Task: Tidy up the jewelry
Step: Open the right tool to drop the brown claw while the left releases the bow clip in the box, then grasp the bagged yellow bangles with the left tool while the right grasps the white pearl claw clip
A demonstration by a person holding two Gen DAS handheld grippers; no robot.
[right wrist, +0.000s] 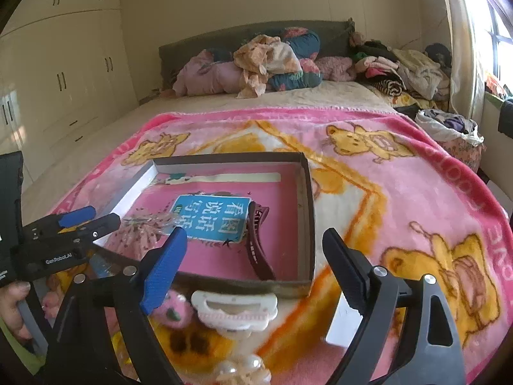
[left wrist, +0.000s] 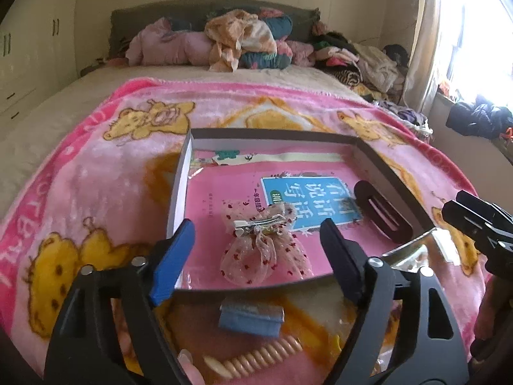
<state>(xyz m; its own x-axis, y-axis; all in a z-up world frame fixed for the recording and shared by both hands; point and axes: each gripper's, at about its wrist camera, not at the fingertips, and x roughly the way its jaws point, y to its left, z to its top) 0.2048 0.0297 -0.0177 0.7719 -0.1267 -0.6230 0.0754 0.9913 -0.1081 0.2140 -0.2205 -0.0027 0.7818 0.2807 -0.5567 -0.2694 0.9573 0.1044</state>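
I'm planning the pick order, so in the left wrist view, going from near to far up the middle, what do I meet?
Coiled peach hair tie → blue hair clip → near wall of the box → pink dotted bow clip → blue-labelled pink book → far wall of the box → pillows at the headboard.

- Fleecy pink blanket (right wrist: 400, 192) printed with yellow cartoon bears and orange lines.
- Shallow dark-brown cardboard box (right wrist: 307, 199), white inside walls.
- Glossy pink book (left wrist: 224, 189) with a teal title panel.
- Sheer pale-pink bow hair clip (left wrist: 263, 250) dotted with red.
- Maroon plastic claw clip (right wrist: 259, 243).
- White plastic claw clip (right wrist: 234, 311).
- Blue rectangular clip (left wrist: 250, 317).
- Peach ribbed comb clip (left wrist: 259, 356).
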